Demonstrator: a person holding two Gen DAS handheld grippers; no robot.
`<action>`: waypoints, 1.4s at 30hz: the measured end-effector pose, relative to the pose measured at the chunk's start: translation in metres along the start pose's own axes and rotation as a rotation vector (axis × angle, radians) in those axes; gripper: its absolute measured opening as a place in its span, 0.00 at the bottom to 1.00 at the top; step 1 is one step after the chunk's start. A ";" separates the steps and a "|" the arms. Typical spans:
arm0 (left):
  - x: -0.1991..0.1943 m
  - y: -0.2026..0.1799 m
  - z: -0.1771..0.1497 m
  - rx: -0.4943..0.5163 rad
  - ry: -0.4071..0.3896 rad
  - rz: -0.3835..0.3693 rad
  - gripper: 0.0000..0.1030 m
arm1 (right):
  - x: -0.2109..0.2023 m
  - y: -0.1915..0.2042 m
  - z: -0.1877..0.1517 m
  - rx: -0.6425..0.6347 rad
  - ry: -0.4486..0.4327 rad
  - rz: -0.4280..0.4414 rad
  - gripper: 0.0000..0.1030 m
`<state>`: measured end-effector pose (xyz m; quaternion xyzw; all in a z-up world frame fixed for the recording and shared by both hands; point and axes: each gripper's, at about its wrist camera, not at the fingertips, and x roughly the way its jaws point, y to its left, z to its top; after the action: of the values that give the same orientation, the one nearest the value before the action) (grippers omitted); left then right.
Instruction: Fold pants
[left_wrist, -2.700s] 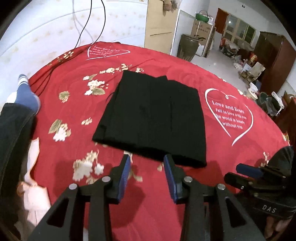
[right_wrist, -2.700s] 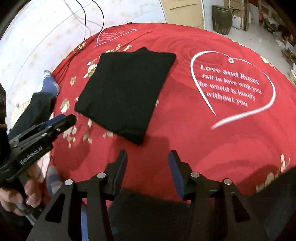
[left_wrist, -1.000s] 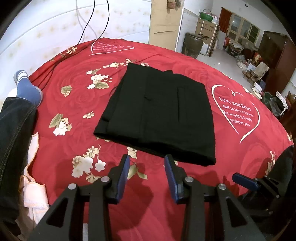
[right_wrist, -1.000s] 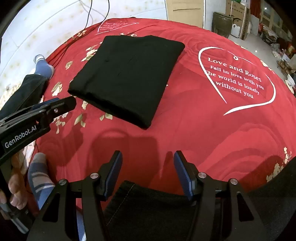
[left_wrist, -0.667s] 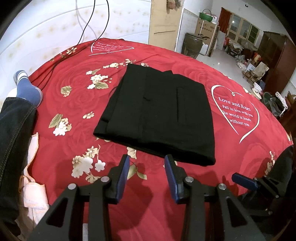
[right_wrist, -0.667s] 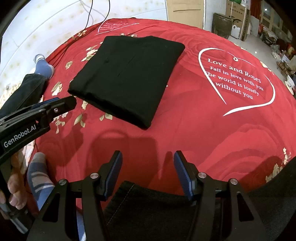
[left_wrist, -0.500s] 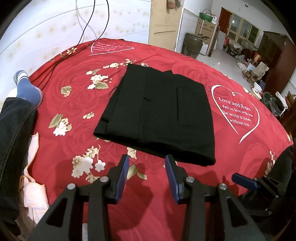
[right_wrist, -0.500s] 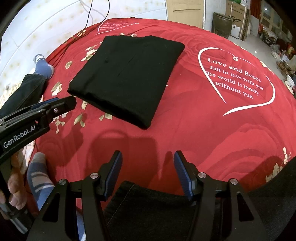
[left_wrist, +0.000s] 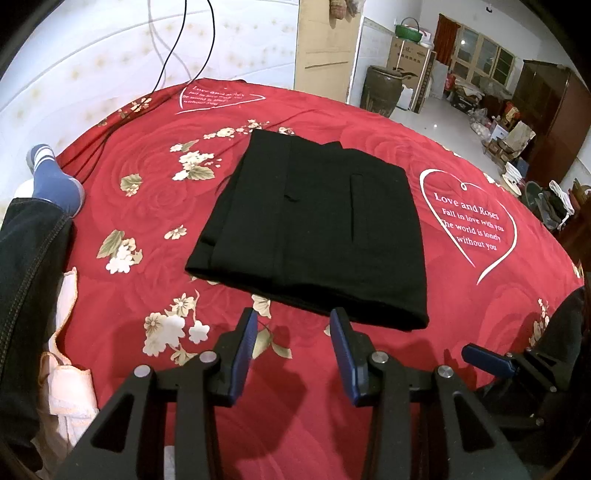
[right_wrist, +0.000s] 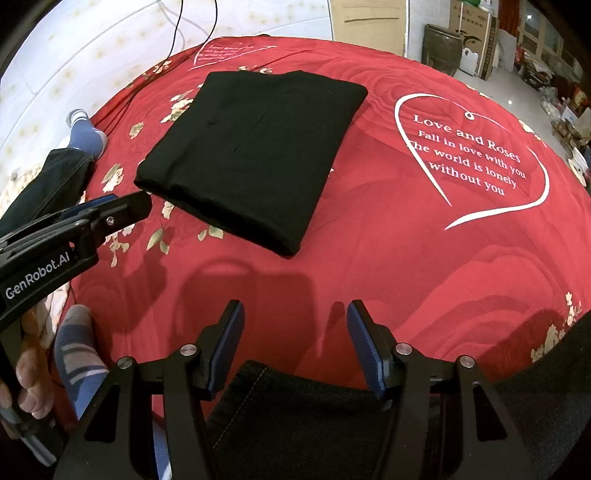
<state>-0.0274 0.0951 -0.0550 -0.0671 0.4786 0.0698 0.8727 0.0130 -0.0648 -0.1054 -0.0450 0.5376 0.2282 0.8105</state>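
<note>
The black pants (left_wrist: 314, 229) lie folded into a flat rectangle on the red bedspread (left_wrist: 147, 288); they also show in the right wrist view (right_wrist: 251, 155). My left gripper (left_wrist: 293, 325) is open and empty, just short of the pants' near folded edge. My right gripper (right_wrist: 293, 325) is open and empty, held back from the pants' near corner, above the person's dark trouser leg (right_wrist: 295, 406). The left gripper's body also shows in the right wrist view (right_wrist: 74, 229) at the left.
The person's leg and blue sock (left_wrist: 51, 181) rest at the bed's left edge. Black cables (left_wrist: 173, 55) run along the white wall. A large jar (left_wrist: 384, 88), boxes and a wardrobe (left_wrist: 546, 122) stand beyond the bed. White heart lettering (right_wrist: 469, 155) lies right of the pants.
Since 2.7 s ago both grippers have drawn back from the folded pants and the right one has opened a little wider. In the last second nothing has moved.
</note>
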 end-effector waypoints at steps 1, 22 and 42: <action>0.000 0.000 0.000 0.000 0.001 0.001 0.42 | 0.000 0.000 0.000 0.002 0.000 0.000 0.56; 0.000 -0.003 0.000 0.017 0.007 -0.015 0.42 | 0.001 0.000 0.000 0.016 0.003 0.002 0.56; -0.005 -0.008 0.001 0.051 -0.017 -0.004 0.42 | 0.002 0.002 0.000 0.017 0.005 -0.001 0.56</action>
<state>-0.0272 0.0868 -0.0497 -0.0451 0.4727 0.0563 0.8782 0.0125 -0.0626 -0.1069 -0.0391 0.5414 0.2231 0.8097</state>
